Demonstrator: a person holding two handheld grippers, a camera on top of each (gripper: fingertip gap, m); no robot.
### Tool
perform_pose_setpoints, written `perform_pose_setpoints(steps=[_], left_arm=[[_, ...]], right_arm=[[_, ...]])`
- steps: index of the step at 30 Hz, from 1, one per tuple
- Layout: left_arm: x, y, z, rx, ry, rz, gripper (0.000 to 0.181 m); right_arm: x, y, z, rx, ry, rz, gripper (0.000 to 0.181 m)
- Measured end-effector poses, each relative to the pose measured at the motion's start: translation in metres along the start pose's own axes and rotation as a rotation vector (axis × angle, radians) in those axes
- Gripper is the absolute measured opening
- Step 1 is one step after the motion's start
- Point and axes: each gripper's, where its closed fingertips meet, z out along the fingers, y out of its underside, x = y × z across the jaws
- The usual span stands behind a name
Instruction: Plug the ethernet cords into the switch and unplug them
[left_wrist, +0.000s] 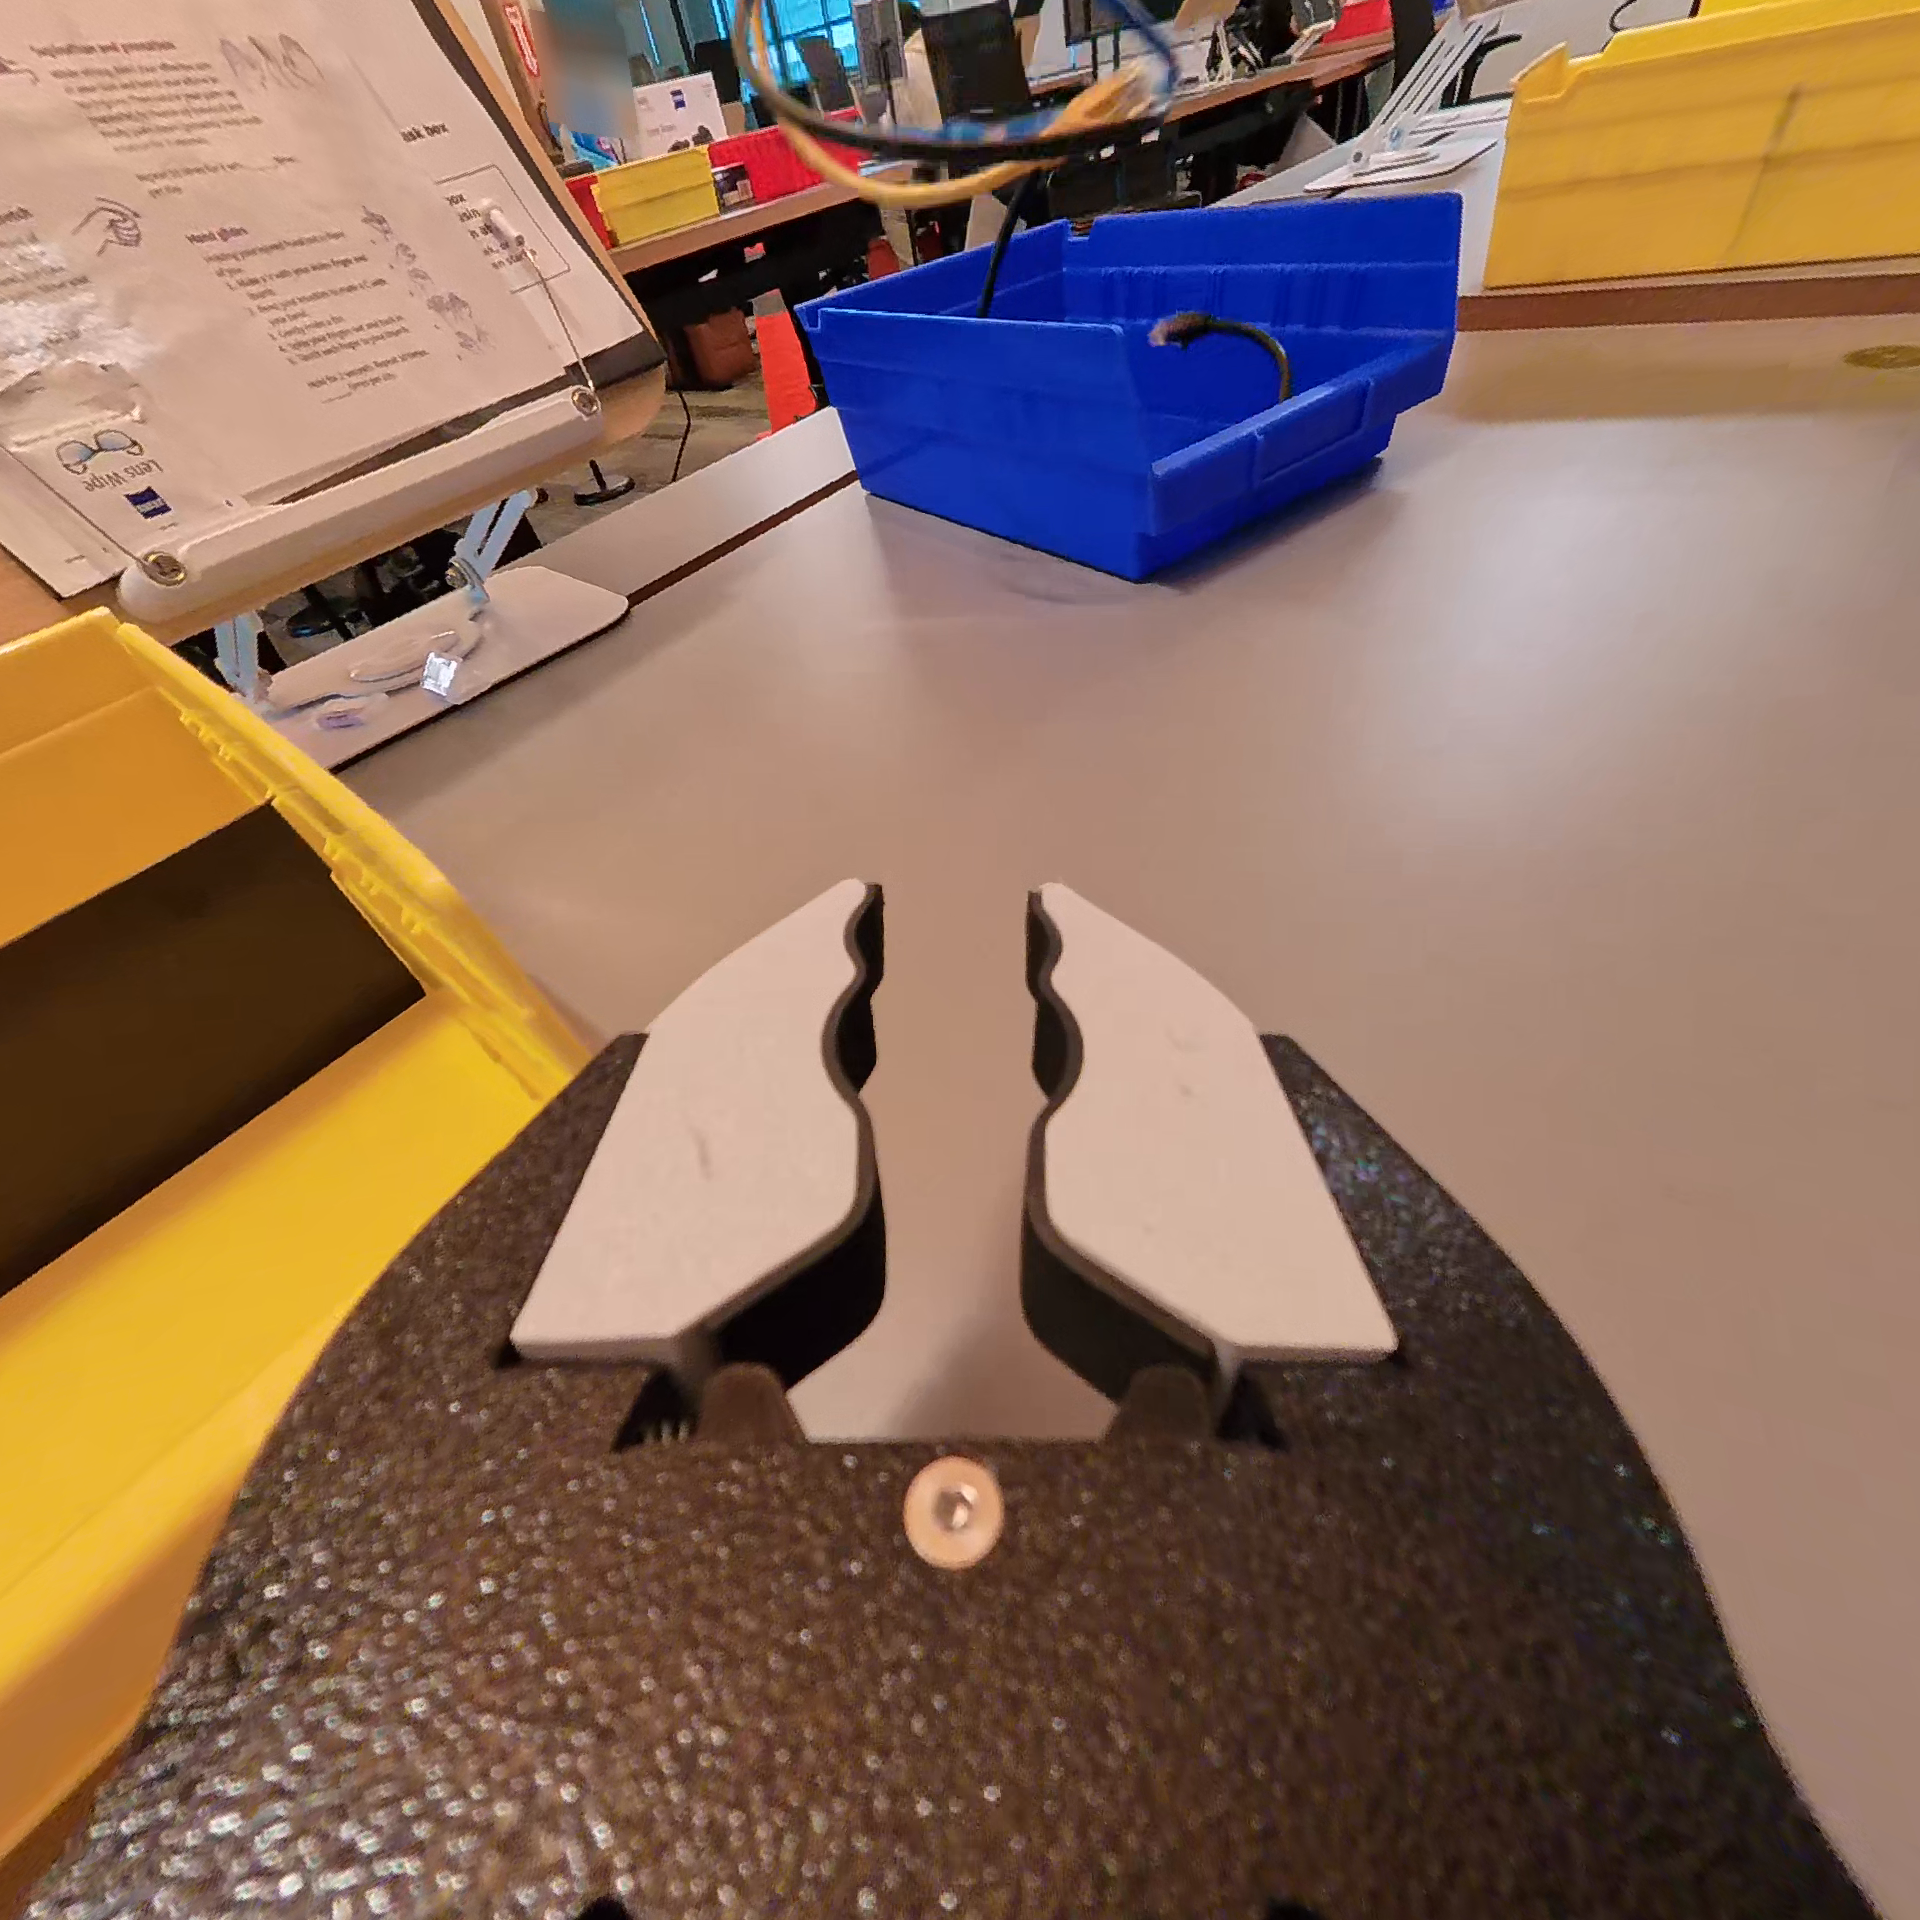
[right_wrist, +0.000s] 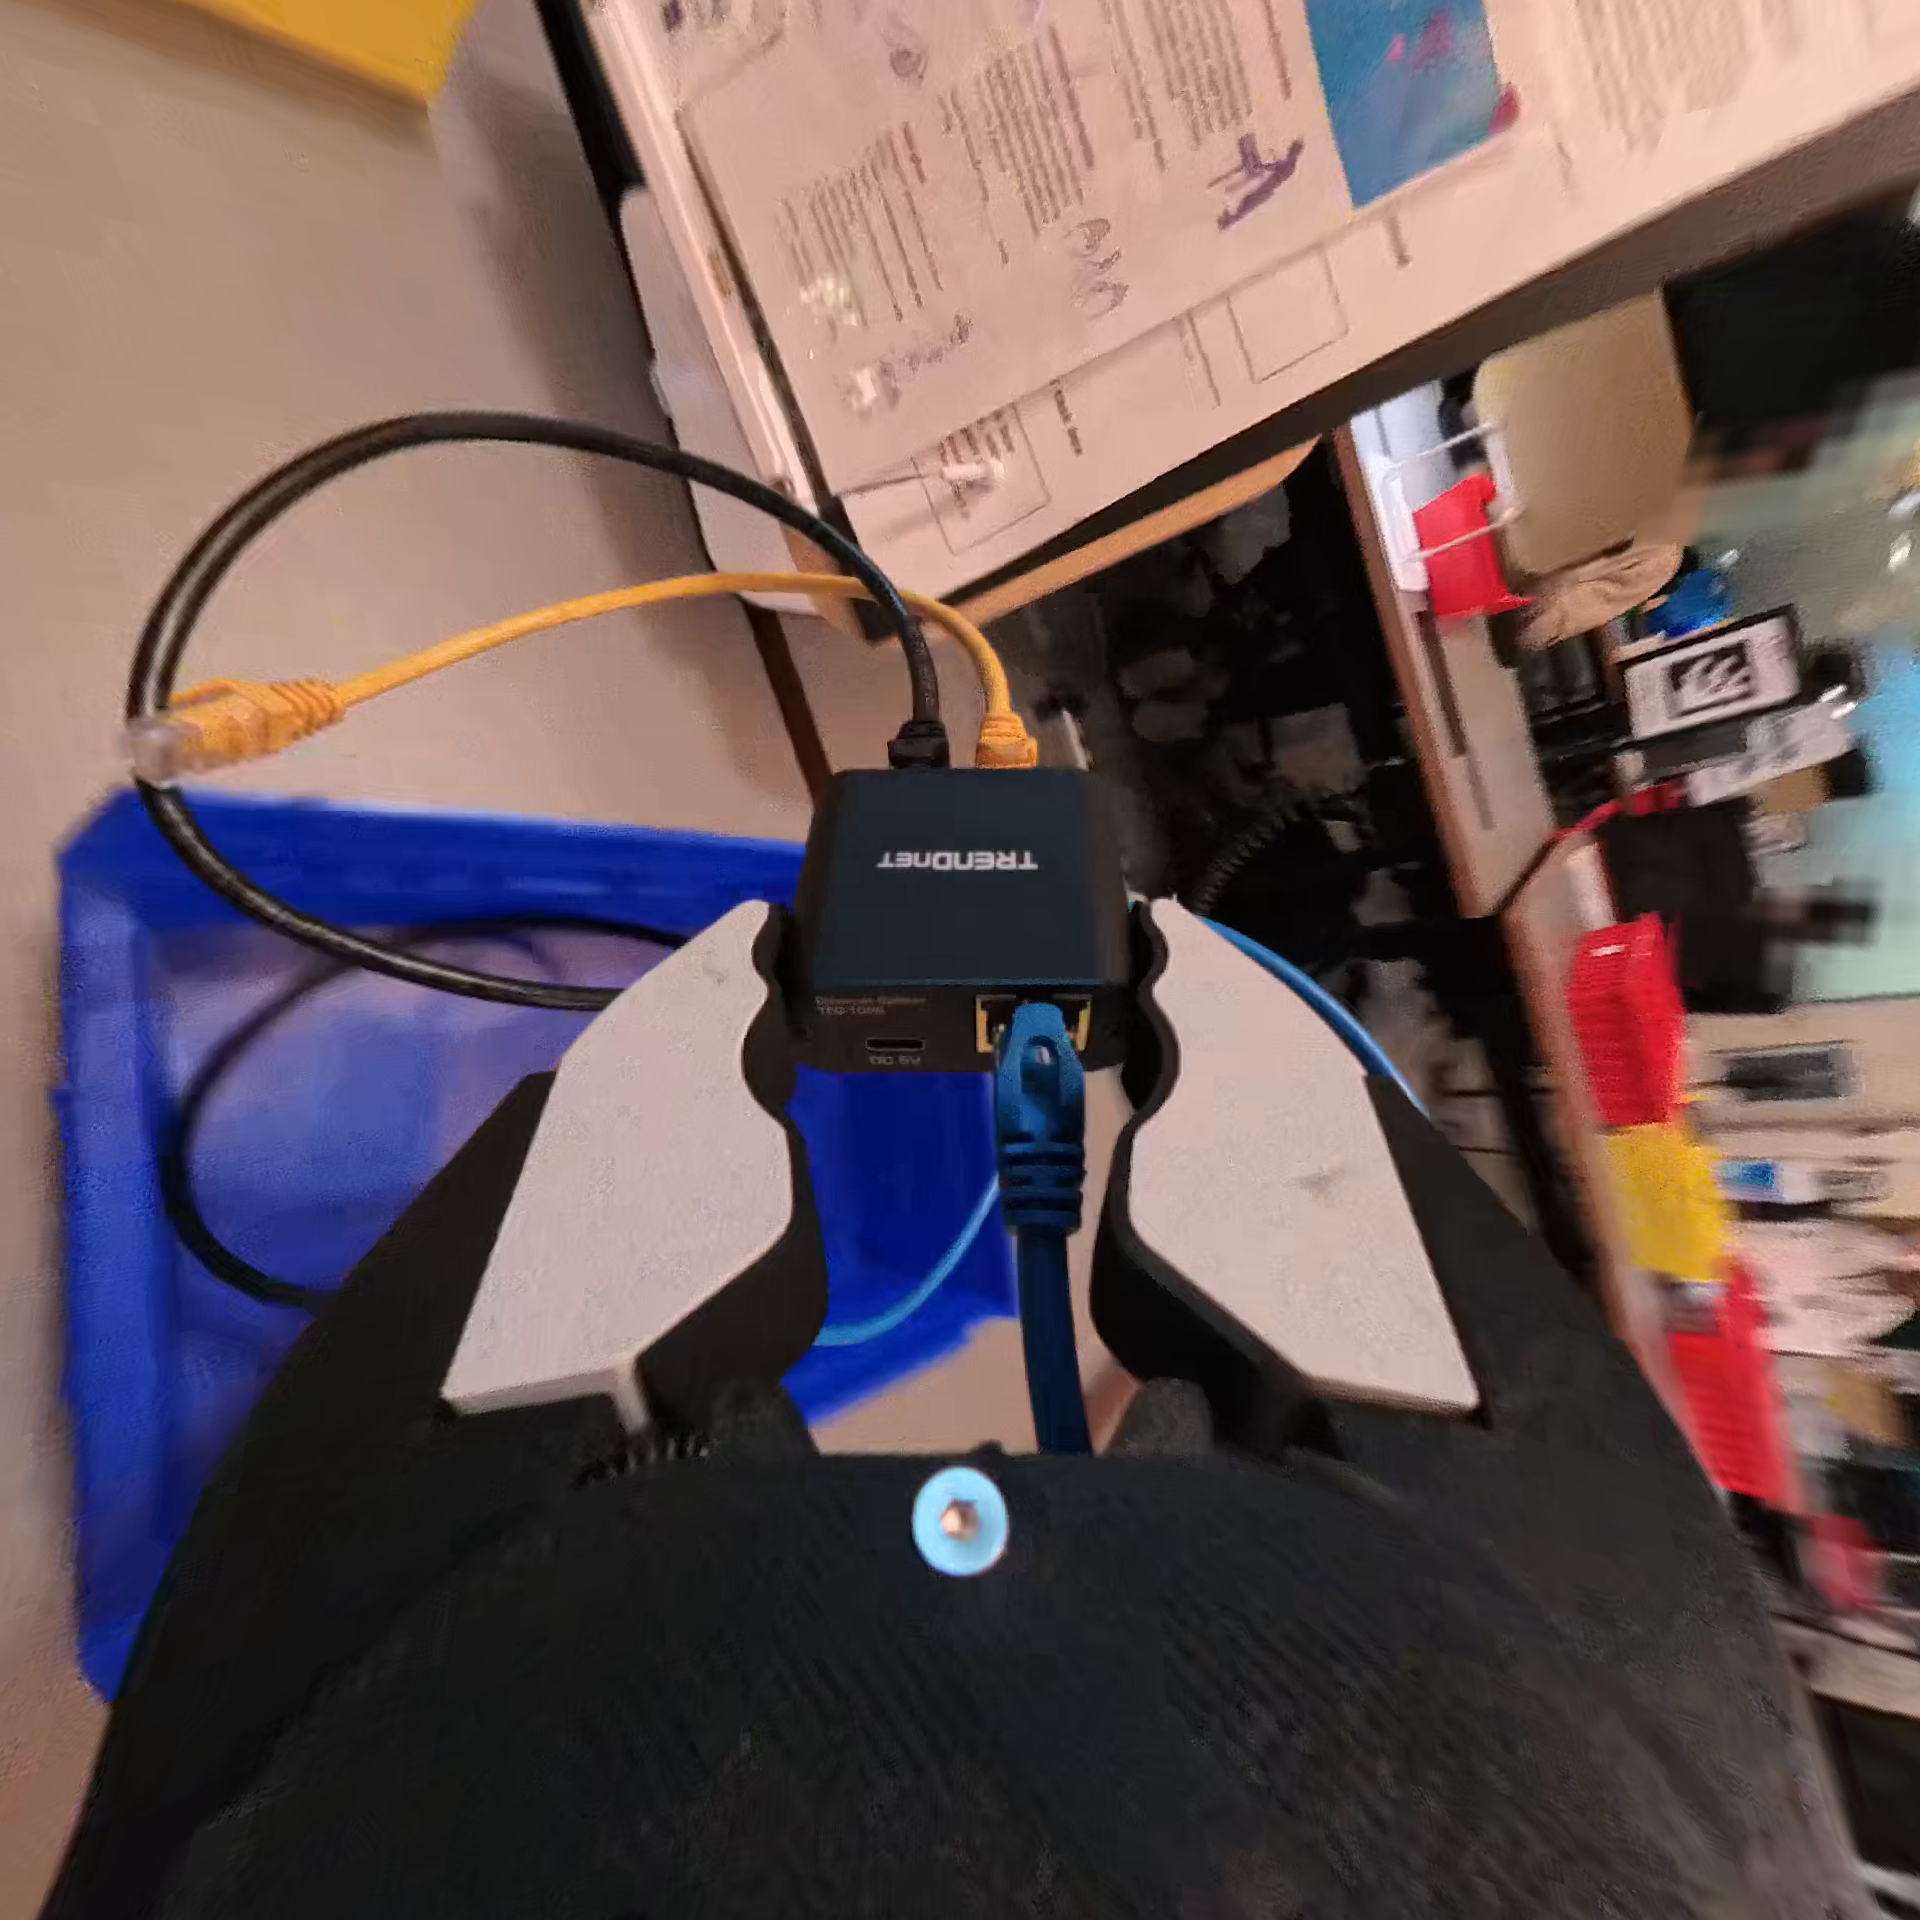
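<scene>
- My left gripper (left_wrist: 956, 904) hangs low over the grey table (left_wrist: 1351, 831), tongs narrowly parted, nothing between them — a yellow bin (left_wrist: 208, 1039) to its left, the blue bin (left_wrist: 1143, 416) ahead.
- My right gripper (right_wrist: 956, 914) clamps the black switch (right_wrist: 956, 914) by its sides, in the air above the blue bin (right_wrist: 312, 1039).
- Plugged in: black cord (right_wrist: 416, 436) and orange cord (right_wrist: 623, 613) at the far end, blue cord (right_wrist: 1039, 1143) at the near port.

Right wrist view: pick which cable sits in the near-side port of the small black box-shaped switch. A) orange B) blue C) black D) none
B: the blue ethernet cord is plugged into the near face of the switch, which the right gripper clamps.
</scene>
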Motion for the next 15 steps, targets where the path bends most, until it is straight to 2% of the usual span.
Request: perform_pose_setpoints(steps=[4,9,15], left_arm=[[0.000,0.000,0.000,-0.002,0.009,-0.005,0.025],[0.000,-0.001,-0.001,0.009,0.016,-0.014,0.025],[0.001,0.000,0.000,-0.002,0.026,-0.021,0.025]], right_arm=[[-0.029,0.025,0.027,0.105,0.008,0.235,0.063],[-0.026,0.053,0.020,0.320,0.161,0.654,0.062],[-0.048,0.088,0.025,0.262,0.191,0.985,0.063]])
